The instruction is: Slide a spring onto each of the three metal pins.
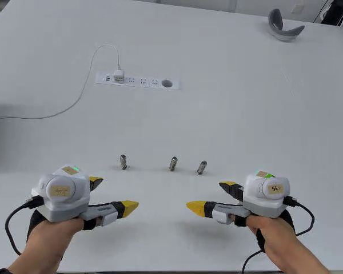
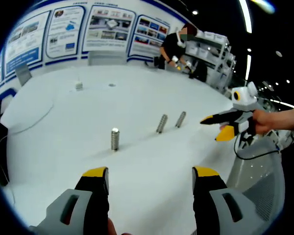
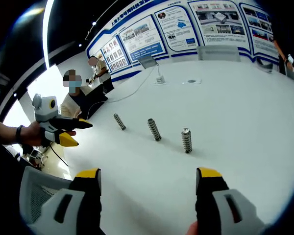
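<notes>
Three small coil springs stand in a row on the white table (image 1: 246, 114): the left spring (image 1: 123, 162) upright with a shiny metal tip at its top, the middle spring (image 1: 173, 164) and the right spring (image 1: 201, 167) leaning slightly. The same row appears in the left gripper view (image 2: 115, 139) (image 2: 161, 124) (image 2: 180, 119). In the right gripper view the upright spring (image 3: 186, 140) is nearest. My left gripper (image 1: 114, 193) (image 2: 150, 174) is open and holds nothing, a little short of the row. My right gripper (image 1: 208, 196) (image 3: 148, 173) is open too, with nothing between its fingers.
A white power strip (image 1: 137, 81) with a plugged charger (image 1: 119, 75) and a cable lies farther back. A grey curved object (image 1: 283, 25) rests at the far right. People stand beyond the table's far side (image 2: 174, 46) (image 3: 95, 73).
</notes>
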`<state>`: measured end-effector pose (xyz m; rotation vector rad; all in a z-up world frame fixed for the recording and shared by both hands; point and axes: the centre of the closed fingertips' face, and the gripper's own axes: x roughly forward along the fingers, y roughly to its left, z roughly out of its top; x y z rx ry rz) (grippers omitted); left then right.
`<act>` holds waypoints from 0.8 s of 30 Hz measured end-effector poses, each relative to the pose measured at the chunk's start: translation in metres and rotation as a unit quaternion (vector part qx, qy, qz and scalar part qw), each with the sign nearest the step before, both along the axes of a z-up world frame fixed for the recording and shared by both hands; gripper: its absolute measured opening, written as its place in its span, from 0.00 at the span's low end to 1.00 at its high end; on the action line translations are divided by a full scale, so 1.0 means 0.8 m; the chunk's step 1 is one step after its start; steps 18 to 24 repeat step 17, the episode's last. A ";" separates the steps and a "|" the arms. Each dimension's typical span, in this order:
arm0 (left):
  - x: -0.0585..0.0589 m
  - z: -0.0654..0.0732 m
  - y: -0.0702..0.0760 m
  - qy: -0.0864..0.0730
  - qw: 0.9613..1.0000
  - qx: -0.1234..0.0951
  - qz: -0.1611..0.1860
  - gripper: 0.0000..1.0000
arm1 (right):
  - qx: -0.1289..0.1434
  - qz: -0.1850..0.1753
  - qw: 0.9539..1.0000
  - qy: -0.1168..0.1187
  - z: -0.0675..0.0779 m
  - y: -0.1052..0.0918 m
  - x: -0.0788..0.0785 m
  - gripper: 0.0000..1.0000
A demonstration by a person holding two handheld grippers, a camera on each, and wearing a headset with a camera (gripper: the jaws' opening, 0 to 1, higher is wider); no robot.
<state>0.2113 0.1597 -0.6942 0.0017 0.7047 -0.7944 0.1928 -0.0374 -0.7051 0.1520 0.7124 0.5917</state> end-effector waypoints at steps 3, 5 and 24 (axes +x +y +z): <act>0.001 0.002 0.004 0.000 1.000 -0.003 0.005 0.72 | 0.001 0.003 1.000 0.001 0.002 0.002 -0.002 0.82; 0.002 0.002 0.005 -0.001 1.000 -0.004 0.007 0.72 | -0.001 0.008 1.000 0.001 0.002 0.003 -0.003 0.83; 0.001 0.008 0.008 -0.006 1.000 -0.005 0.014 0.75 | 0.000 0.015 1.000 0.001 0.003 0.014 -0.013 0.86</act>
